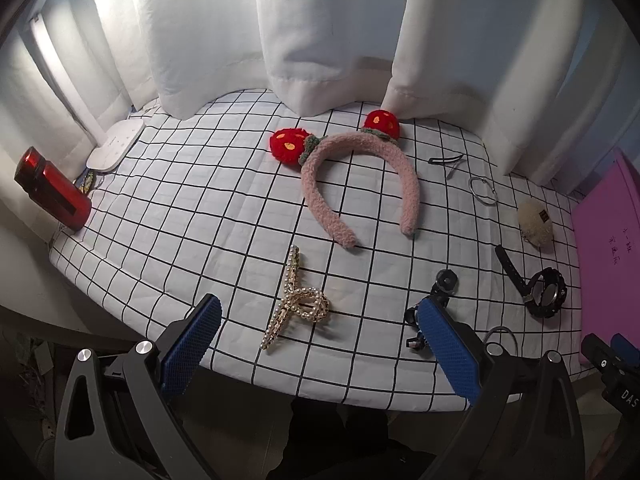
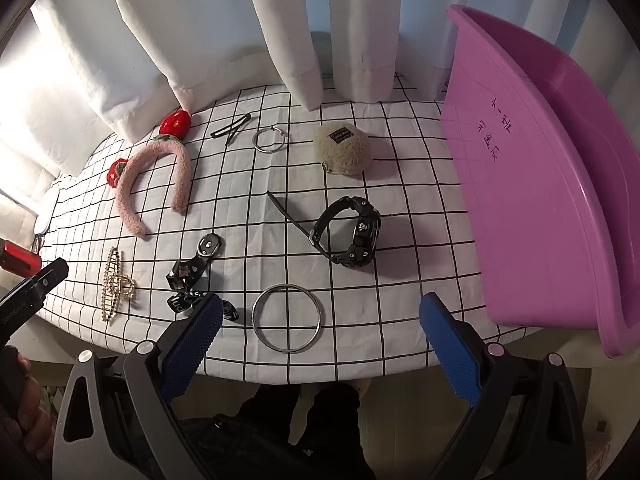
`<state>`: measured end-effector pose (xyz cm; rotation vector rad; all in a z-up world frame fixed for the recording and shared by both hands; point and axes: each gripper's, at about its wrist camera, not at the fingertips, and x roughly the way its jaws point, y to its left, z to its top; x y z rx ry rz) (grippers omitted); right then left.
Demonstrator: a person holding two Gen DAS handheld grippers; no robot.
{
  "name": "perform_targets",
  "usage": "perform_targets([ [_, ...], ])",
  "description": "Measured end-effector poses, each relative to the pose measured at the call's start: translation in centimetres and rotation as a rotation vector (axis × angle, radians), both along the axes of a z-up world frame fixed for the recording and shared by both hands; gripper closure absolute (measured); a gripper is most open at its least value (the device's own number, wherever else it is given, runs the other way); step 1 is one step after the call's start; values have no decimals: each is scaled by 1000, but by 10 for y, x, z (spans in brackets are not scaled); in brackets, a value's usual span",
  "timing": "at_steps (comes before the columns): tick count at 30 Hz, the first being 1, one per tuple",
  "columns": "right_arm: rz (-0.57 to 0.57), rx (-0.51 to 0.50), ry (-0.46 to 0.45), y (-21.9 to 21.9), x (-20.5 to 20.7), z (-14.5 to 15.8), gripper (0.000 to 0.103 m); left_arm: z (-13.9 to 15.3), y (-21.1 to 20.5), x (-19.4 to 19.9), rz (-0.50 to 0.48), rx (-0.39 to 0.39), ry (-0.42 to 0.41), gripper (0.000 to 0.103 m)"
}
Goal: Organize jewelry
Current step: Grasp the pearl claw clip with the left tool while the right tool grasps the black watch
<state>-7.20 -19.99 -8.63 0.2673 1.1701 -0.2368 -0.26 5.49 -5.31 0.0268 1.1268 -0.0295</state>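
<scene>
My left gripper [image 1: 320, 316] is open at the table's near edge, with a pearl hair claw [image 1: 294, 300] lying between its fingers on the checked cloth. A pink fuzzy headband [image 1: 360, 184] with red strawberries lies beyond it. My right gripper [image 2: 320, 312] is open too, and a large silver bangle [image 2: 287, 318] lies between its blue pads. Ahead of it a black watch [image 2: 348, 232] rests on the cloth. A black clip with a strap [image 2: 192, 276] sits by the right gripper's left finger. The pink bin [image 2: 540, 184] stands at the right.
At the back lie a fuzzy beige pouch [image 2: 344, 150], a small silver hoop [image 2: 269, 141] and a black hairpin [image 2: 232, 126]. White curtains [image 1: 320, 32] hang behind the table. A red bottle [image 1: 52, 188] and a white device [image 1: 116, 146] sit at the left edge.
</scene>
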Motion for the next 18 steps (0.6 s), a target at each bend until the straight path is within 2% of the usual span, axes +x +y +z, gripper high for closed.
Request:
perform_targets([
  [7, 6, 17, 35, -13, 6, -33, 9, -39, 32, -4, 81, -3, 47, 6],
  [12, 9, 11, 58, -21, 18, -54, 9, -72, 38, -3, 90, 16, 82, 6],
  [18, 1, 0, 79, -37, 35, -79, 9, -100, 35, 9, 77, 34, 83, 6],
])
